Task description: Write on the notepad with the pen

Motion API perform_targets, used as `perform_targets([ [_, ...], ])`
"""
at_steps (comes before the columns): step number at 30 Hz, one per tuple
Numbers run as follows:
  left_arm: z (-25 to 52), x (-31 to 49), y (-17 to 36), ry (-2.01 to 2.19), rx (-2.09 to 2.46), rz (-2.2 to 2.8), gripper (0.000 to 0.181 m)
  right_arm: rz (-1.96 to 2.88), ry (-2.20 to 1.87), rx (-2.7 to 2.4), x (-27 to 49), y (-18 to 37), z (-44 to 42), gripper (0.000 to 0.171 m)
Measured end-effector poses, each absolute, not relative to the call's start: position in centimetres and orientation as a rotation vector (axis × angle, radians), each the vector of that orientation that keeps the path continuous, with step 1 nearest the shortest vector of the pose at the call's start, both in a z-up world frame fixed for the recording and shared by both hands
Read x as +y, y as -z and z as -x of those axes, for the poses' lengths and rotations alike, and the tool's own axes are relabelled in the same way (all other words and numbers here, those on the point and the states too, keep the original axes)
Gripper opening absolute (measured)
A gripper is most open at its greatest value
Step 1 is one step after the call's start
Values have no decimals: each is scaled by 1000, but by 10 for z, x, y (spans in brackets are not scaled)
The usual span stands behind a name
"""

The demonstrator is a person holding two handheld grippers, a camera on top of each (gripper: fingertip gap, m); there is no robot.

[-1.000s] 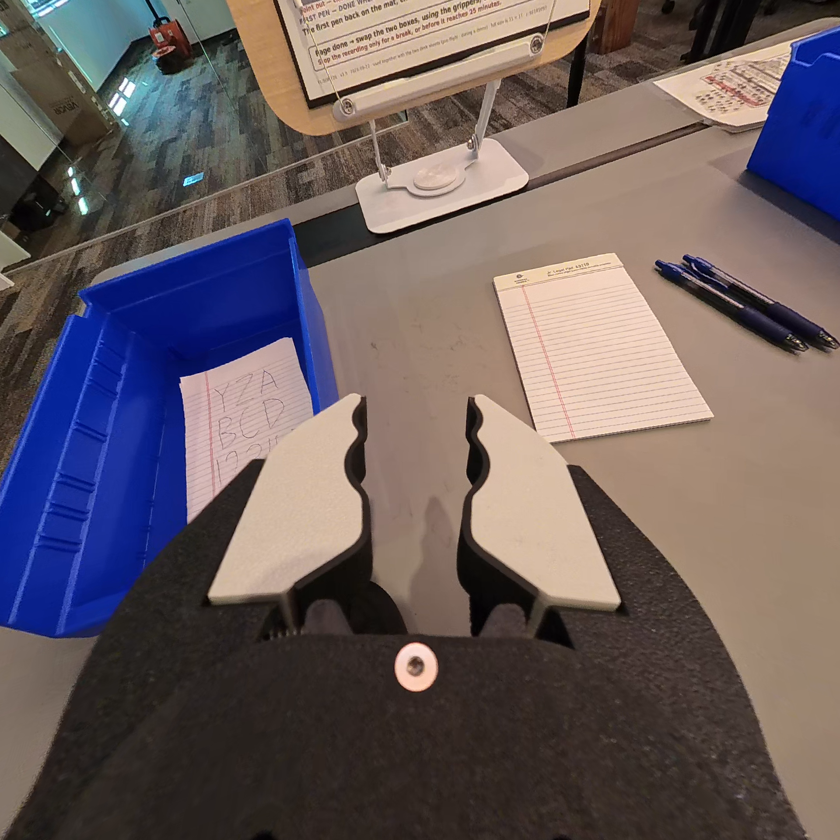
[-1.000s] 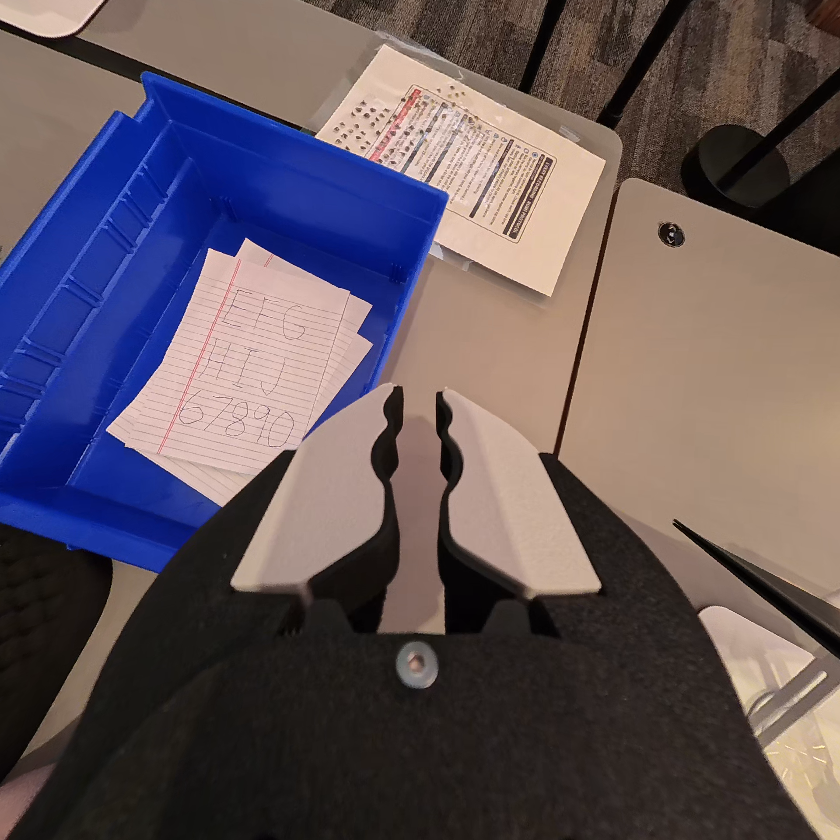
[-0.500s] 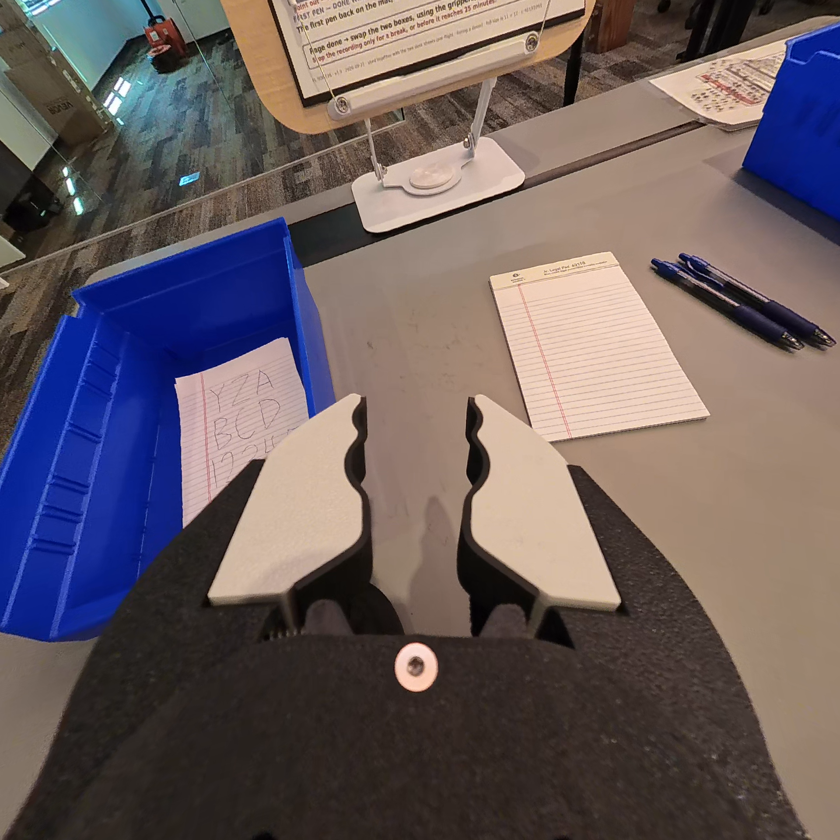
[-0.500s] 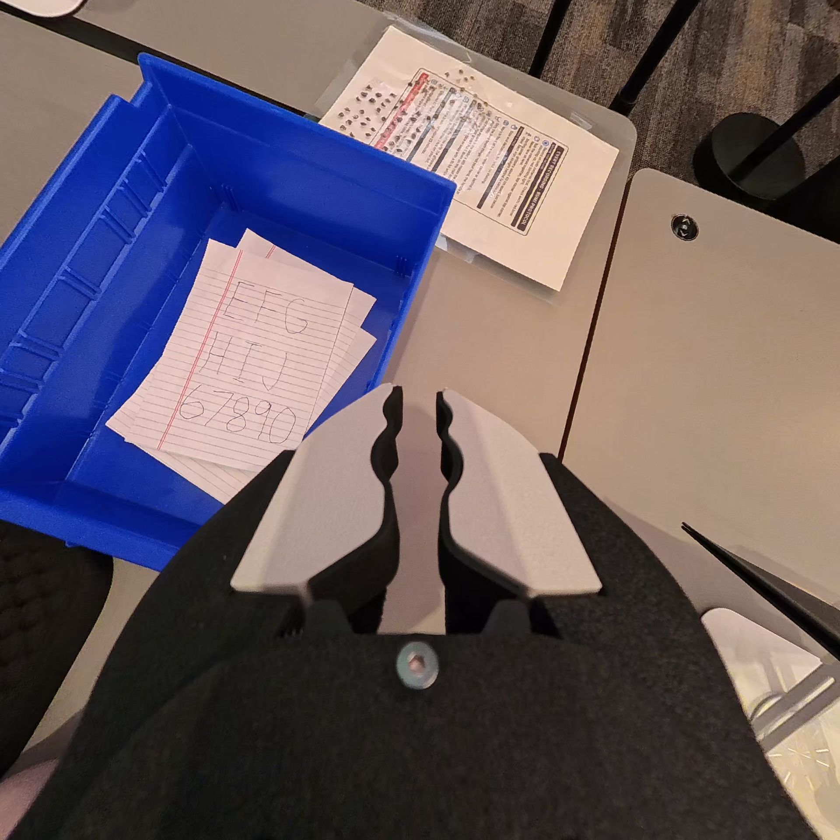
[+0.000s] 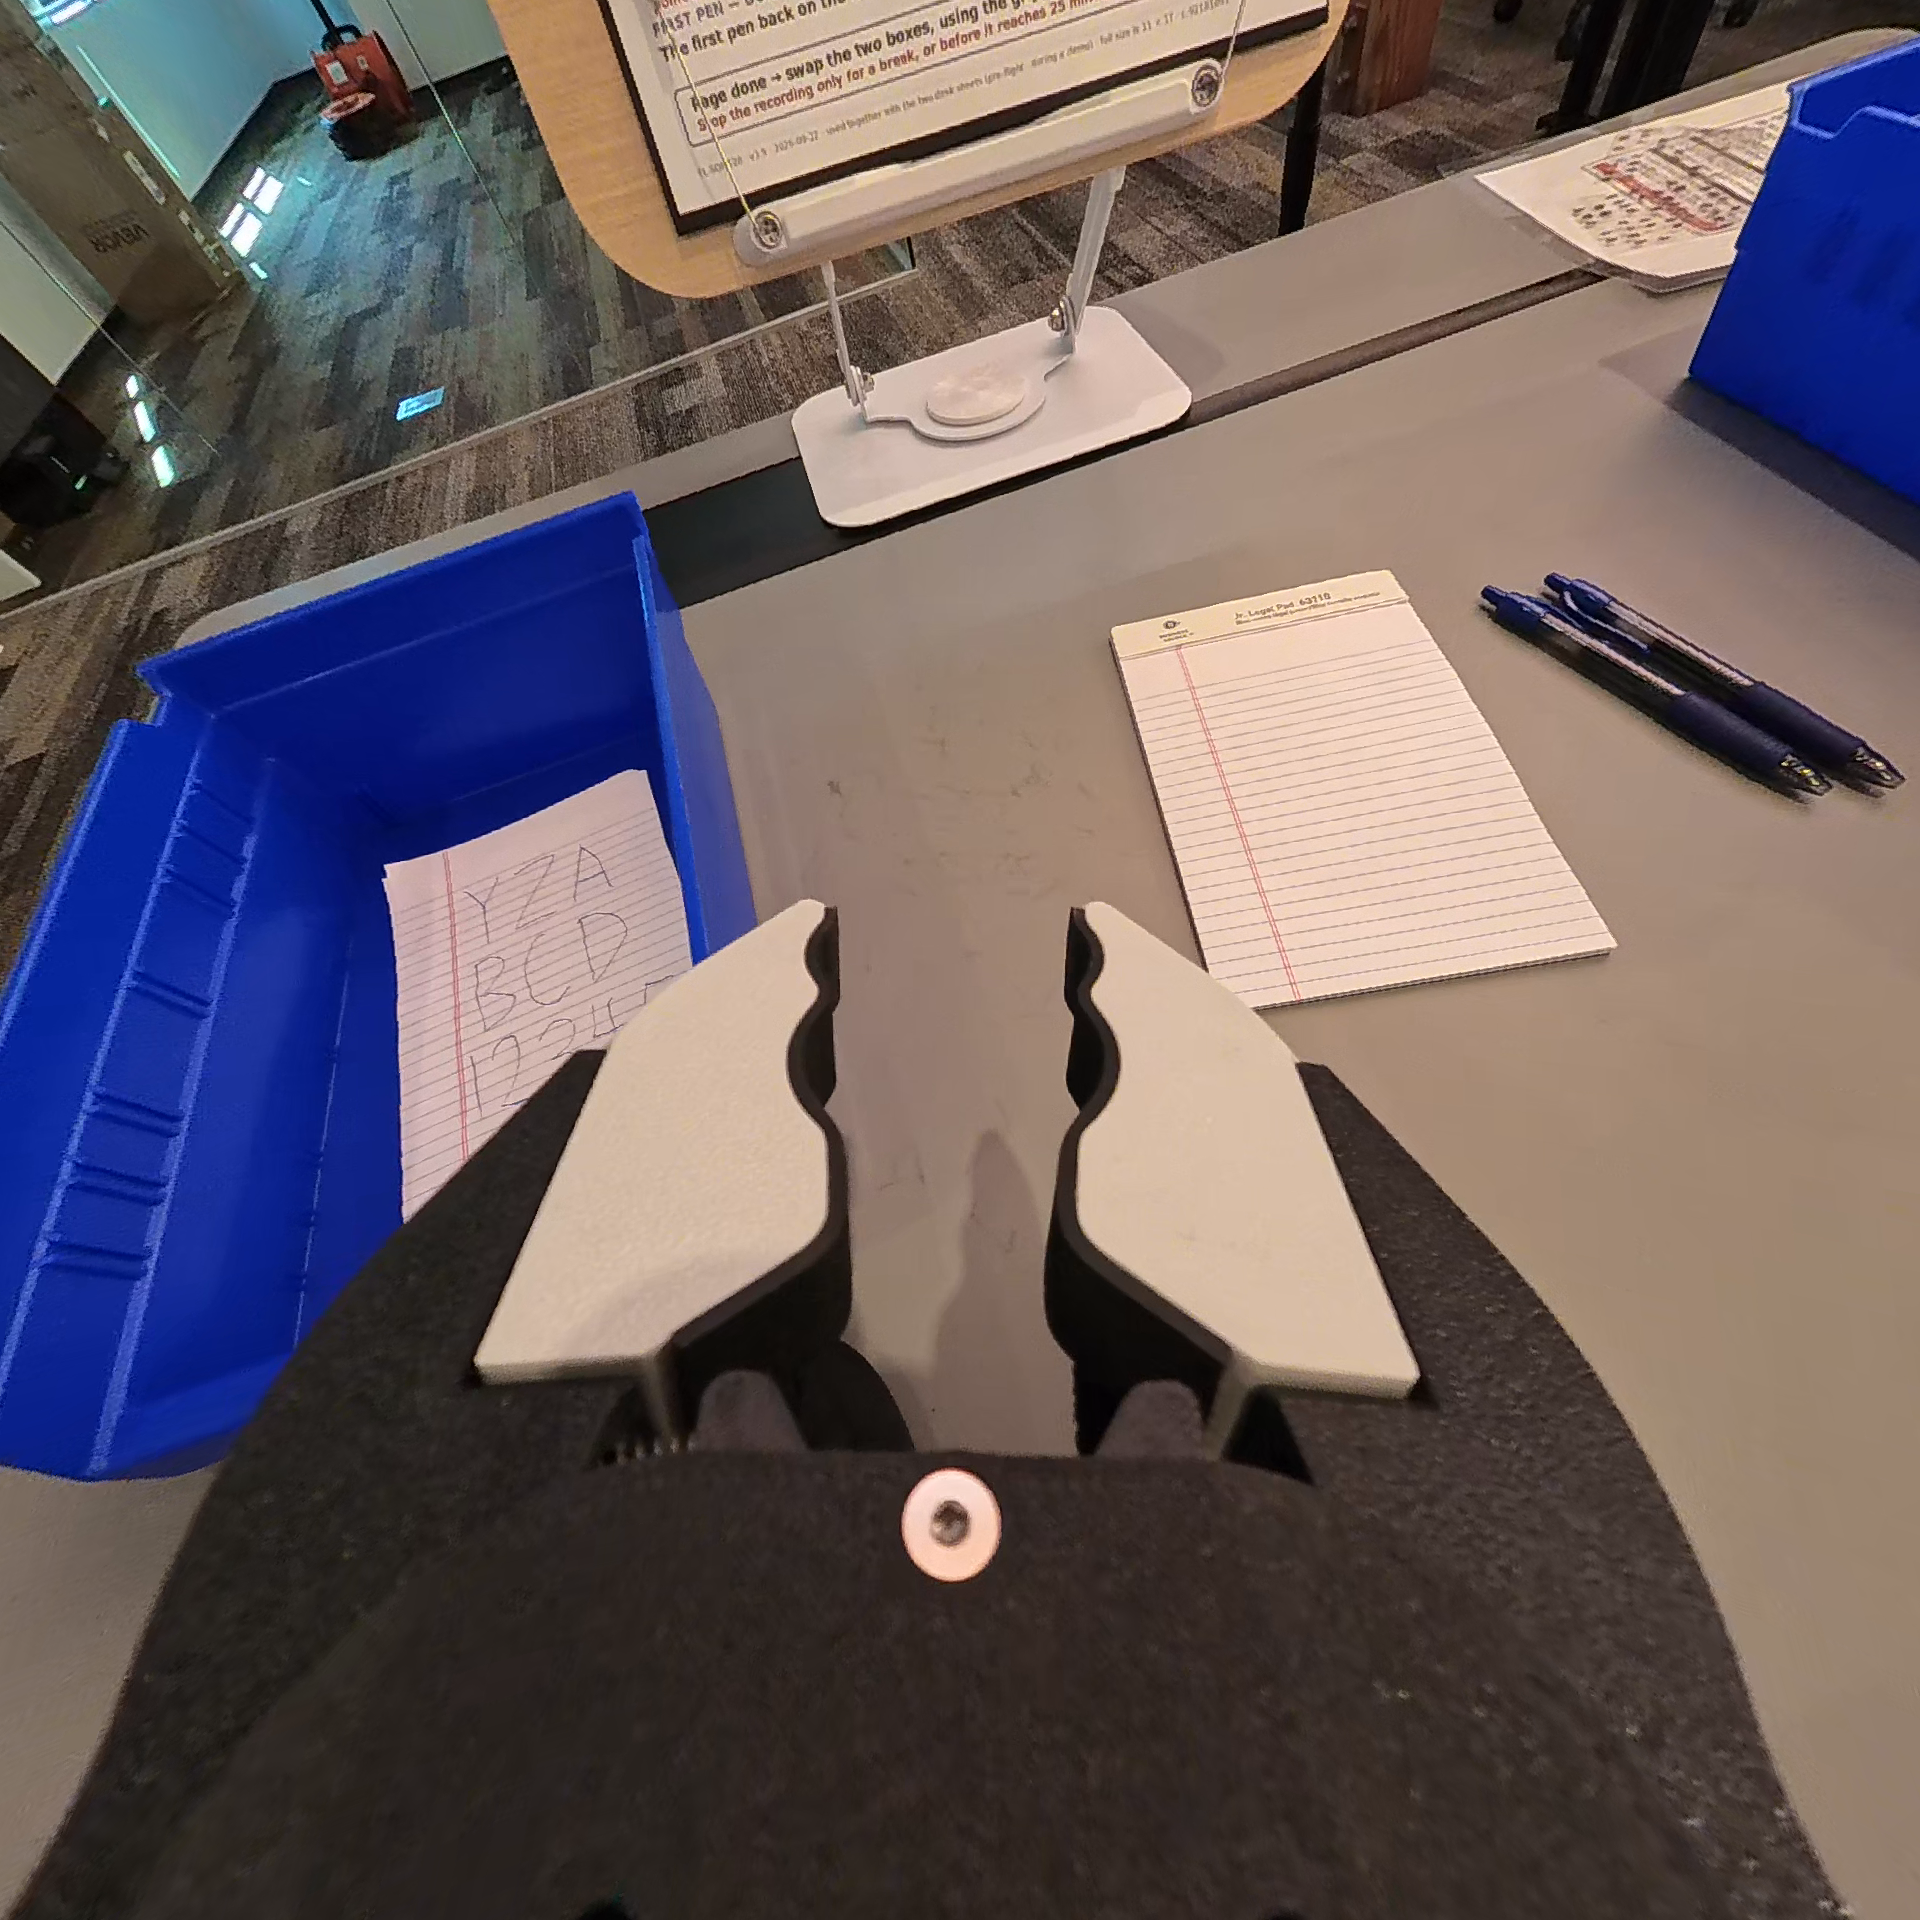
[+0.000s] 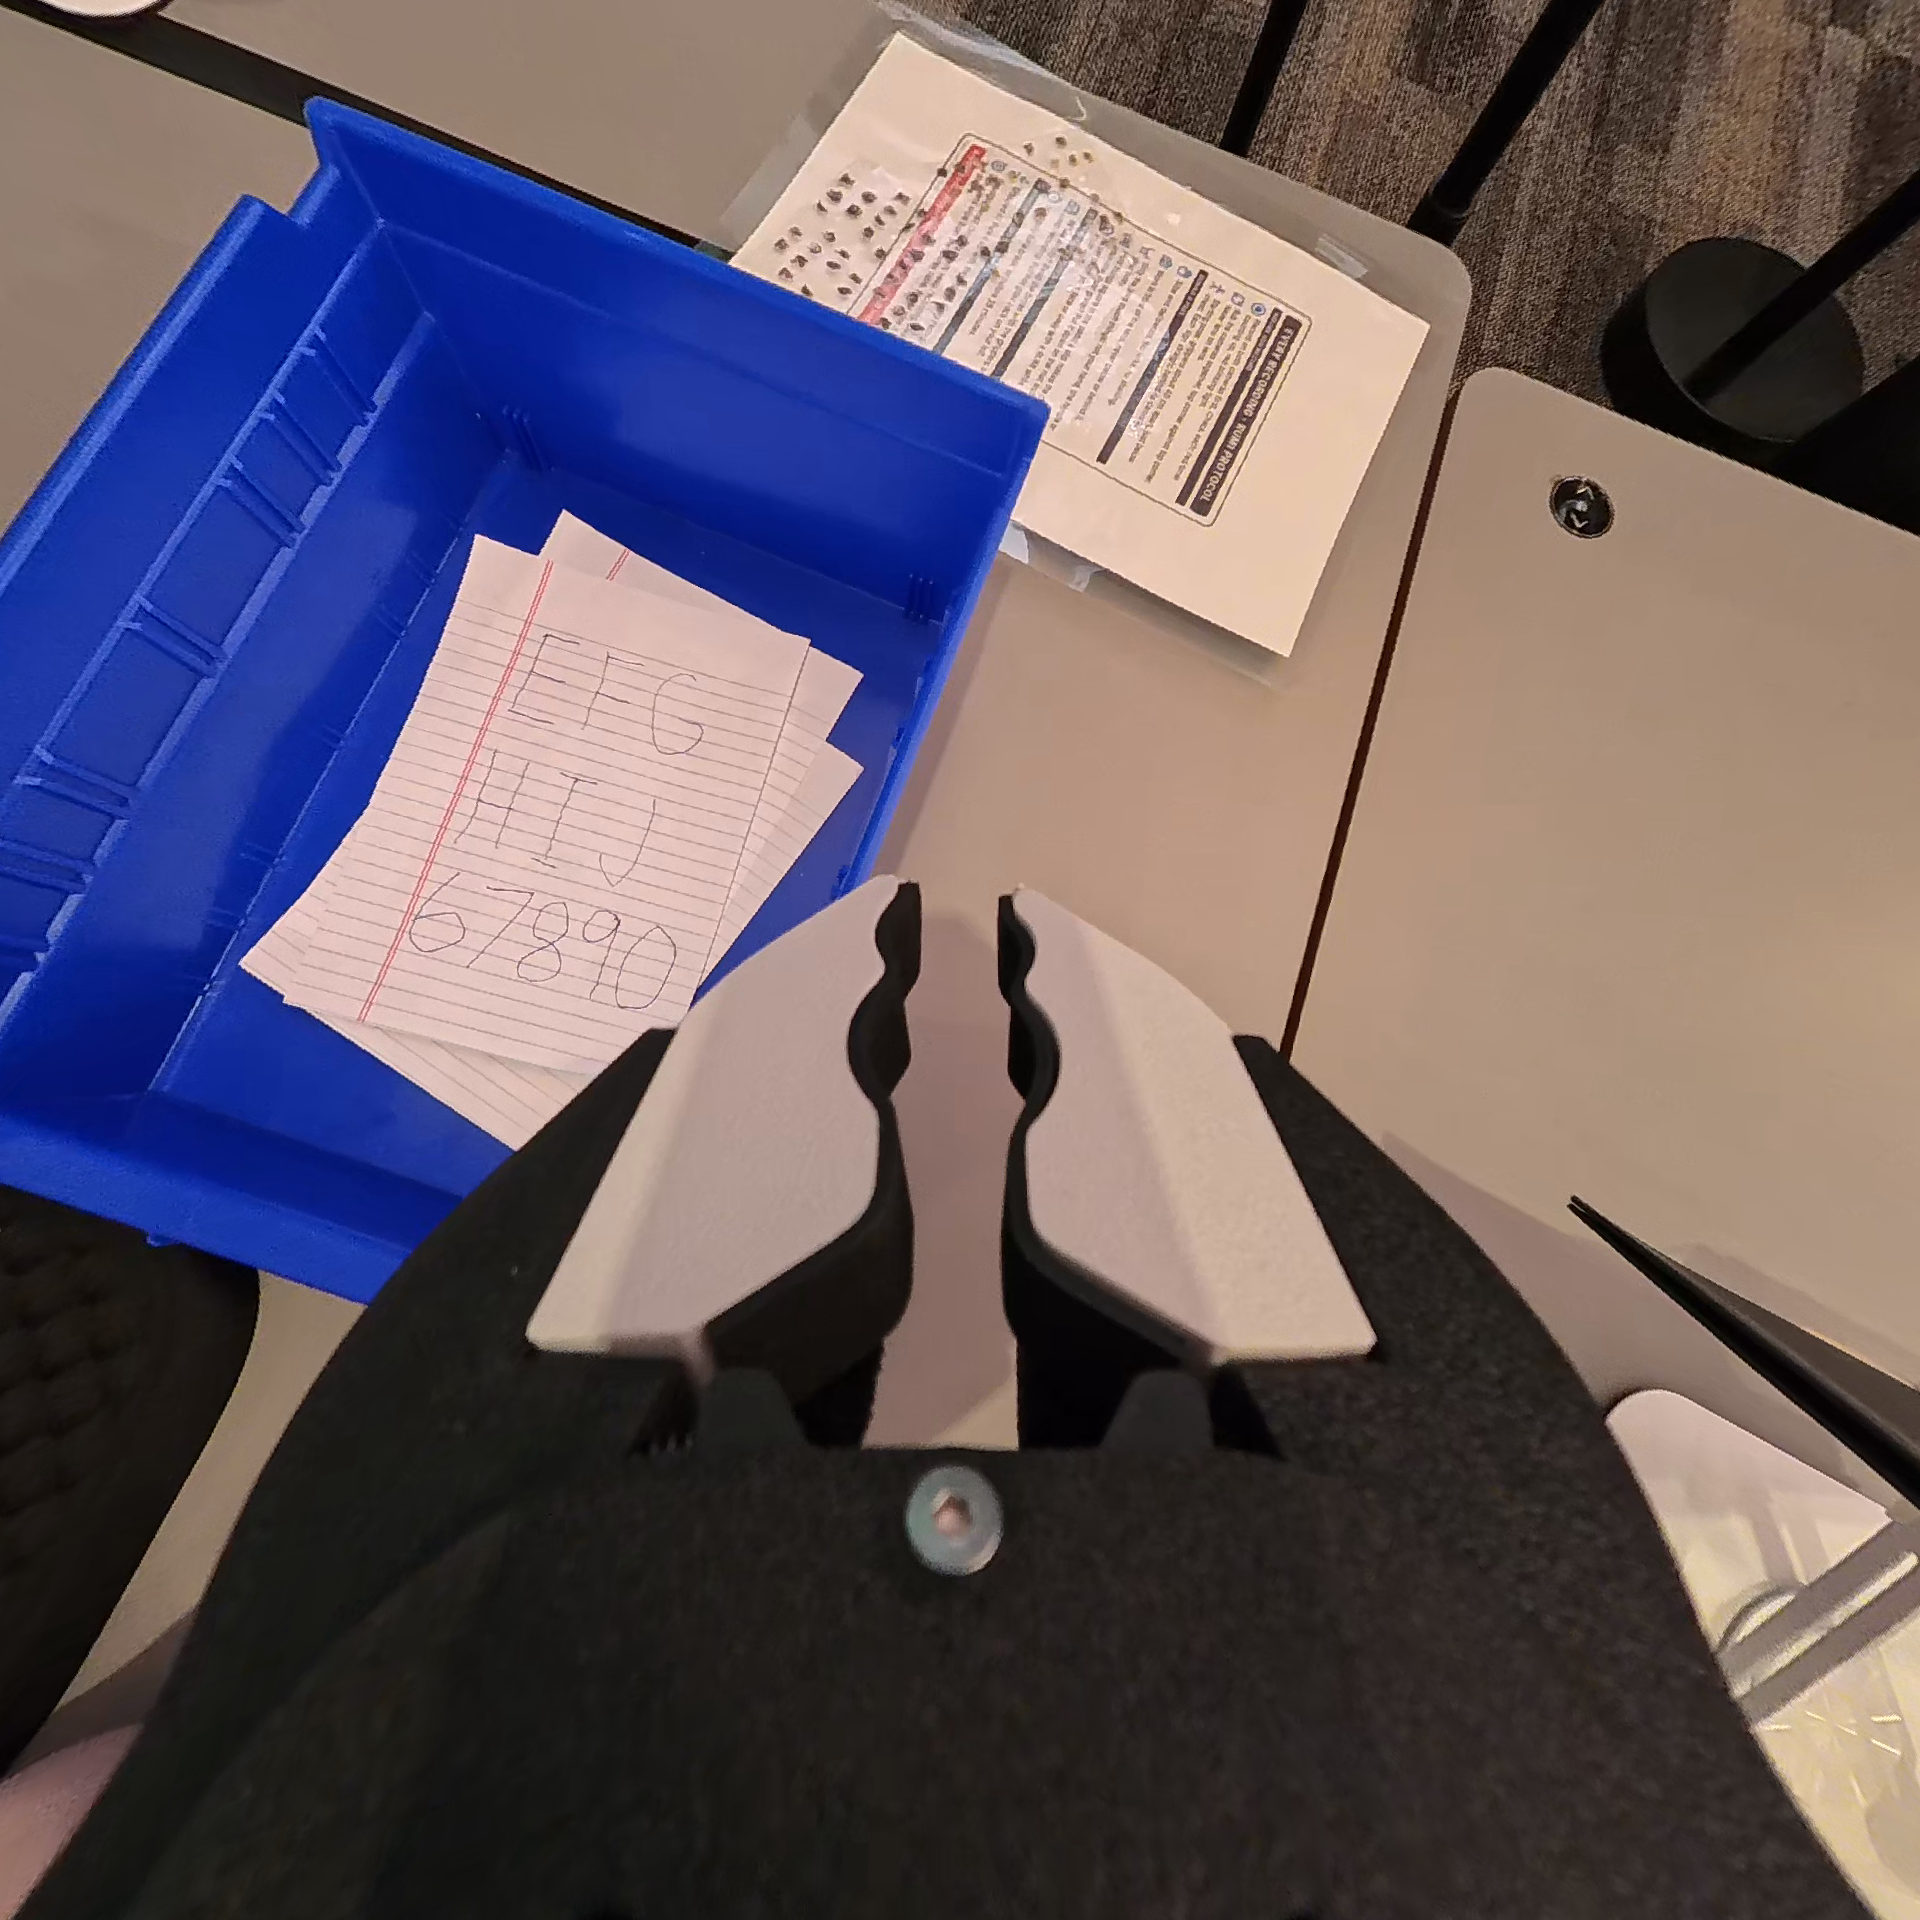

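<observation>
In the left wrist view a blank lined notepad (image 5: 1351, 790) lies flat on the grey table (image 5: 935, 748), ahead and to the right of my left gripper (image 5: 951, 914). Two dark blue pens (image 5: 1683, 686) lie side by side to the right of the pad. The left gripper is open and empty above bare table, between the pad and a blue bin. My right gripper (image 6: 958, 891) hovers over bare table beside another blue bin; its jaws stand a narrow way apart with nothing between them. Neither pad nor pens show in the right wrist view.
A blue bin (image 5: 208, 935) at the left holds a handwritten lined sheet (image 5: 530, 956). A second blue bin (image 6: 312, 436) holds several written sheets (image 6: 582, 810). A sign stand (image 5: 987, 405) sits at the table's far edge. A printed sheet in a sleeve (image 6: 1091, 343) lies beyond the second bin. Tip to tip, the grippers are about 65 centimeters apart.
Both views shifted slightly: the left gripper drifted a little right and forward, the right gripper moved a little back from its bin. The jaws of both stayed as they were.
</observation>
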State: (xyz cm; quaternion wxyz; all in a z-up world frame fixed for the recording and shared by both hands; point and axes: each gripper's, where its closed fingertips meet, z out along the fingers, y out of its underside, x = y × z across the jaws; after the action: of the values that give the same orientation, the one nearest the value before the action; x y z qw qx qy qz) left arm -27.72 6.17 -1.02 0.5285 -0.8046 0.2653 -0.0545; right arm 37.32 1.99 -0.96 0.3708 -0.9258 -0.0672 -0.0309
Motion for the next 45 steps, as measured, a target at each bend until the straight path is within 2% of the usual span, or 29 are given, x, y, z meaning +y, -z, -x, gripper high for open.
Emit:
perform_targets([
  [27, 264, 58, 3, 183, 647, 1905, 42, 2390, 93, -185, 10, 3, -362, 14],
  [32, 252, 61, 5, 209, 673, 1903, 42, 2351, 96, -246, 9, -16, -324, 14],
  [45, 224, 65, 24, 291, 791, 1947, 44, 2320, 164, -463, 12, -26, -184, 17],
])
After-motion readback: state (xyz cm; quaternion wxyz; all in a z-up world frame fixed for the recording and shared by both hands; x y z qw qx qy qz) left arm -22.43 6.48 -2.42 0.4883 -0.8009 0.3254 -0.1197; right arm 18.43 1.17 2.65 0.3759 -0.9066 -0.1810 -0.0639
